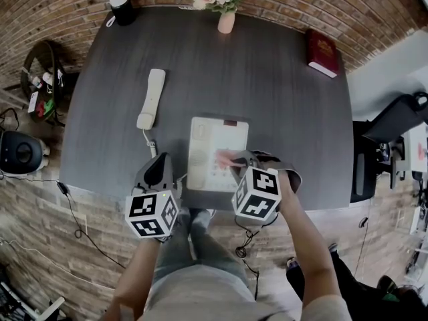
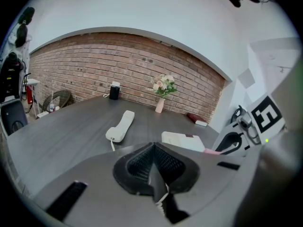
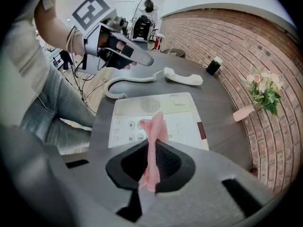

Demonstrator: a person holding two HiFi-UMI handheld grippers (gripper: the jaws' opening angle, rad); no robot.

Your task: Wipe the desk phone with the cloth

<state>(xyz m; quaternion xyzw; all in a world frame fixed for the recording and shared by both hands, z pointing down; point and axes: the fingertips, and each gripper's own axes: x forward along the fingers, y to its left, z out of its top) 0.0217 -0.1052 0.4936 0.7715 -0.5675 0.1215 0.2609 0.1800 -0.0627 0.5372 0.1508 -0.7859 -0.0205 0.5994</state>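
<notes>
Jaws of our right gripper (image 3: 150, 163) pinch the pink cloth (image 3: 154, 129) over the desk phone (image 3: 184, 122), six o'clock on the table (image 1: 267, 79); left gripper (image 2: 152, 171) closed, empty. We should drag lightly across keys (image 3: 127, 131)

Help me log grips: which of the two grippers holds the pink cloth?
The right gripper: its jaws are shut on the pink cloth above the desk phone keypad. The left gripper is shut on nothing, beside the phone.
</notes>
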